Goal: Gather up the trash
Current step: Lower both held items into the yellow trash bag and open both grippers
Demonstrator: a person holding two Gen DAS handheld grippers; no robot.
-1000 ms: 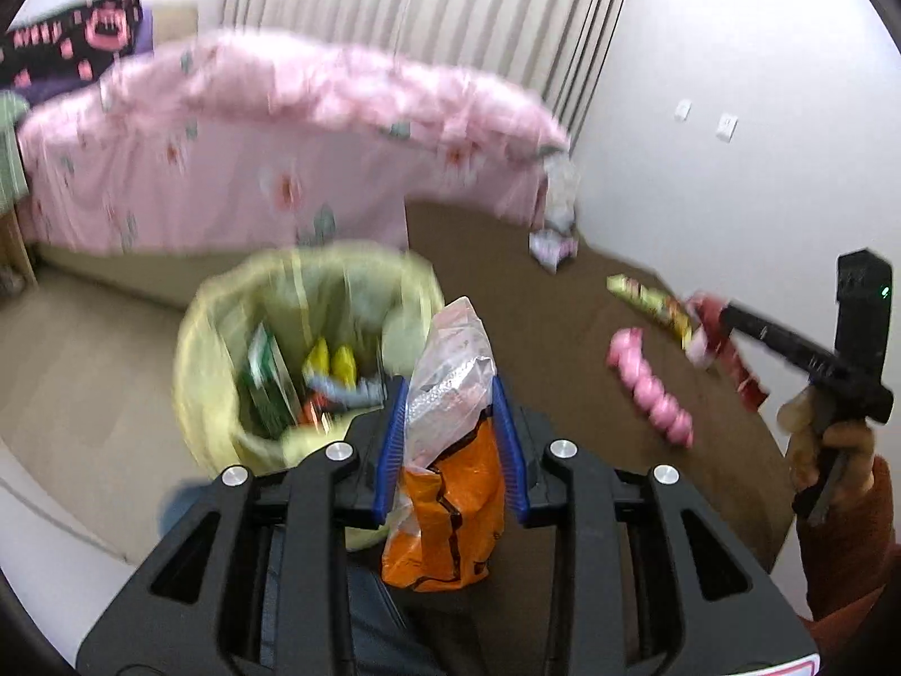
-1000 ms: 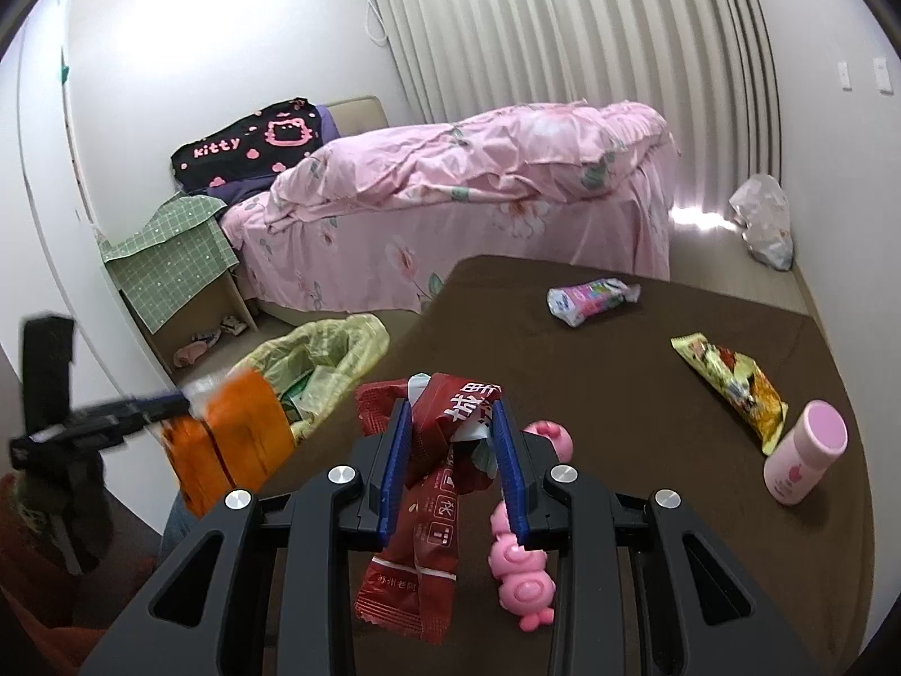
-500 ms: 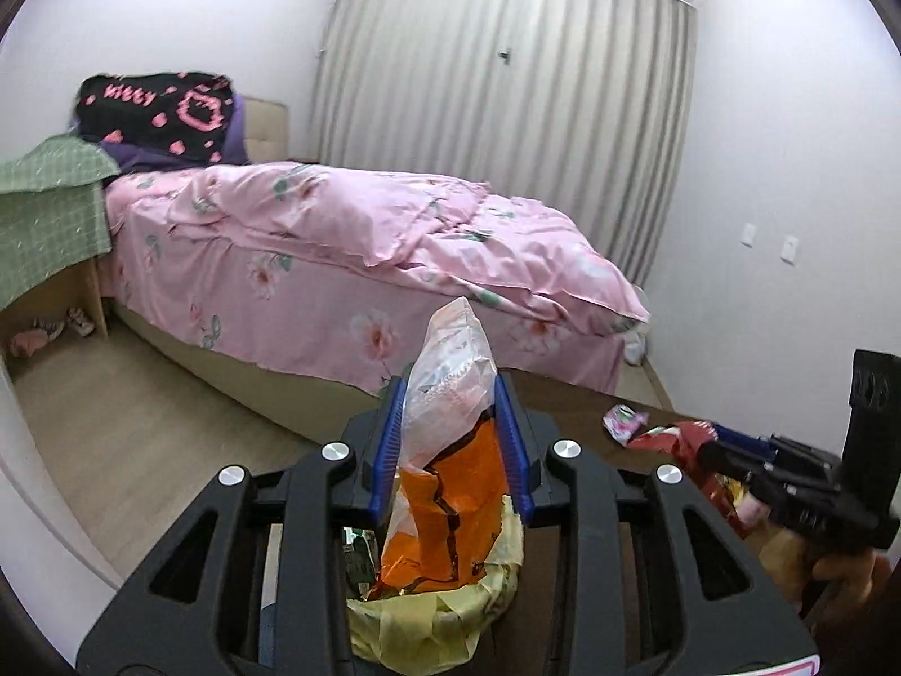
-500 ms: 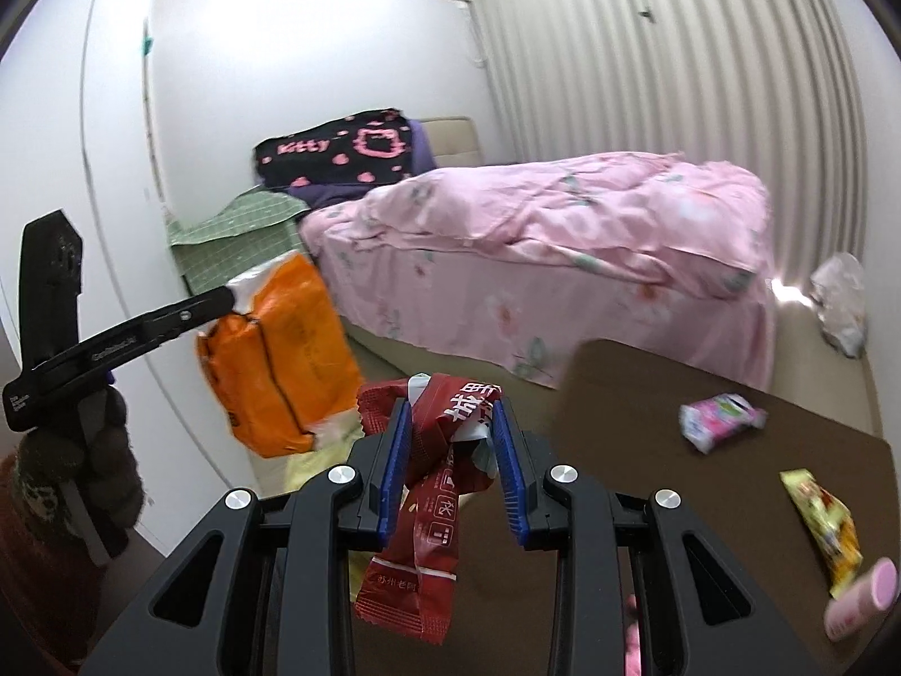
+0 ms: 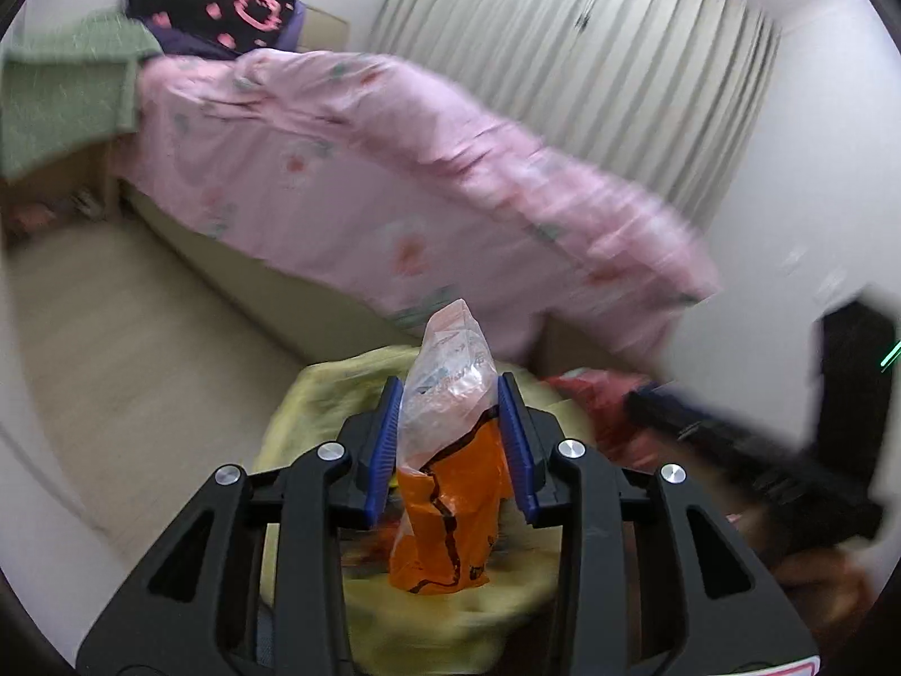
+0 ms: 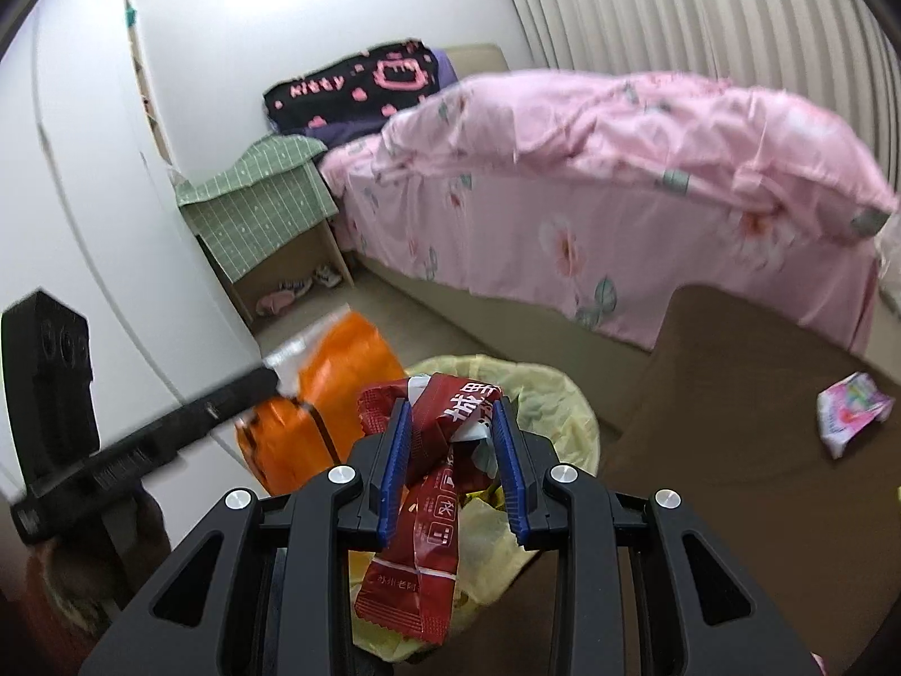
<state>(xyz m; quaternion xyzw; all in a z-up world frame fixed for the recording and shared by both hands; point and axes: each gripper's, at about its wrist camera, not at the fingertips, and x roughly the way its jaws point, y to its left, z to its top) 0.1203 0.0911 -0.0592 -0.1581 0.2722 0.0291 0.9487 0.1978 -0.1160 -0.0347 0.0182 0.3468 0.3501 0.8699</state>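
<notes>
- White plain walls (image 6: 84, 197).
- Pale beige floor (image 5: 129, 338).
- Bed with pink floral quilt (image 6: 619, 169); black pink-patterned blanket (image 6: 360, 84) at its head.
- Green checked cloth (image 6: 264, 197) over wooden bedside stand.
- Grey pleated full-height curtain (image 5: 591, 84).
- Dark brown table (image 6: 732, 422).

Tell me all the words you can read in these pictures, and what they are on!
"Kitty": in pink on the black blanket at the head of the bed.
Red wrapper in the right gripper: big white Chinese characters, partly hidden, too crumpled to read.
Orange bag in the left gripper: faint print, too blurred.
Pink packet on the brown table: too small.
</notes>
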